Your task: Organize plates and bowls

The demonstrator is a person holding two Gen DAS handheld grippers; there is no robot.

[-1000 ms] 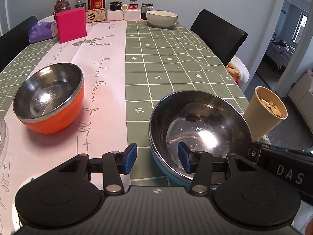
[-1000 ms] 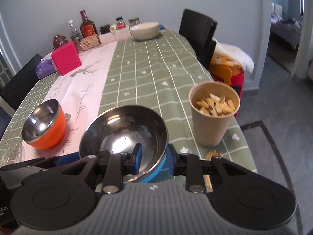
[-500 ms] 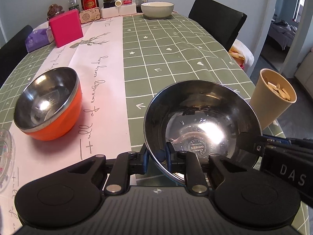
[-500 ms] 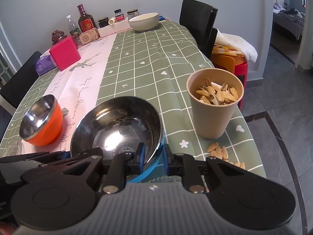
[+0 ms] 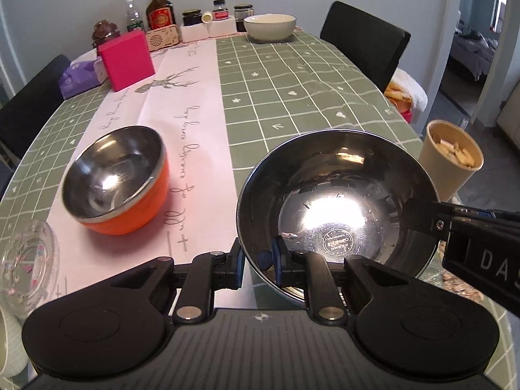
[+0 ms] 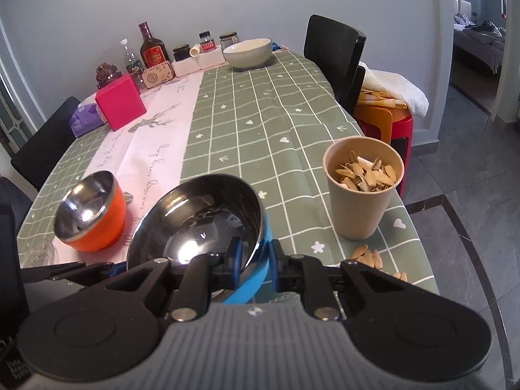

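Orange bowl [image 5: 117, 180] stands on the runner, left of and apart from the blue bowl [image 5: 338, 208]. Left gripper [image 5: 256, 261] is clamped on the blue bowl's near rim; right gripper [image 6: 255, 261] is clamped on its right rim. Left is nearer the orange bowl. Since the earlier frame, both jaws have closed and the blue bowl has tilted up.

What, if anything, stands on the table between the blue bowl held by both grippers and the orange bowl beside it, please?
Nothing visible does. The blue bowl is clamped at its rim by the left gripper and the right gripper. Only bare pink runner lies between it and the orange bowl. The seed cup stands on the opposite side.
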